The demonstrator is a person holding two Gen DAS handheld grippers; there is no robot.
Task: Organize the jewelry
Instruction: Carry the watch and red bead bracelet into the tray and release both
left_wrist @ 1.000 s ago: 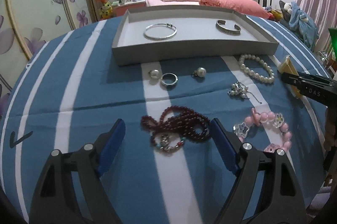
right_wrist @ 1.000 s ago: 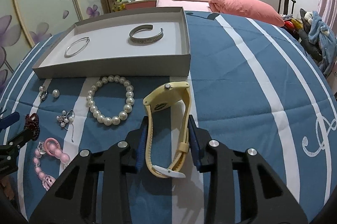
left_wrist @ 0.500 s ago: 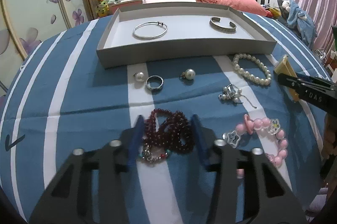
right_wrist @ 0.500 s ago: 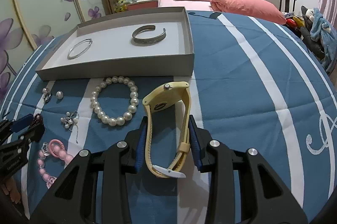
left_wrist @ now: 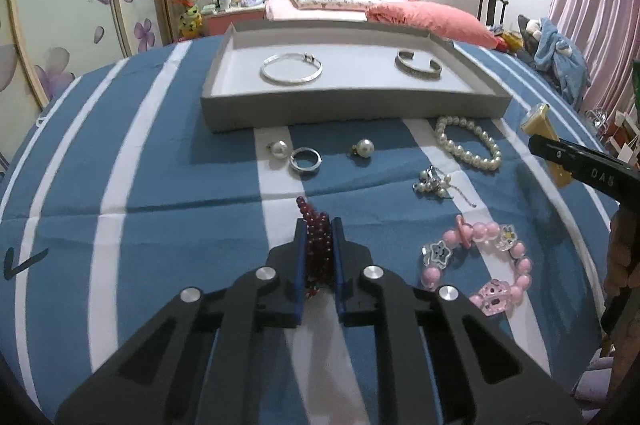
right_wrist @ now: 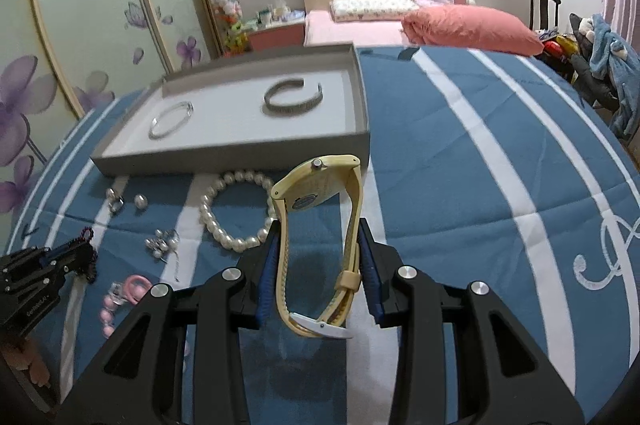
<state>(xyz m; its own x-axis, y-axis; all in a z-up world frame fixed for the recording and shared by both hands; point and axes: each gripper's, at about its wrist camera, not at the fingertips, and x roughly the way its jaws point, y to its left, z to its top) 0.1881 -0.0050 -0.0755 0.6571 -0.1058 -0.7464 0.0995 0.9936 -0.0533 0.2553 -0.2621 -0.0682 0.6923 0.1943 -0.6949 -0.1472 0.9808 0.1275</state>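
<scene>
The left gripper [left_wrist: 319, 225] had just been closing and was clamped on the red beads [left_wrist: 318, 245], bunched between its pads with a loop poking out past the tips toward the tray [left_wrist: 352, 111]. The right gripper [right_wrist: 318, 245] gripped the yellow watch [right_wrist: 320, 225] by its strap, the face standing up beyond the fingertips.

What mattered for the next move was the tray's bearing. From the left gripper it lay straight ahead, its long axis running across the view, with a ring [left_wrist: 306, 159], two pearl earrings and a stretch of blue cloth in between. From the right gripper it sat ahead and to the left, its near corner closer, probably the shorter reach, though the fisheye made this hard to judge. The beads seemed to be barely off the cloth.
</scene>
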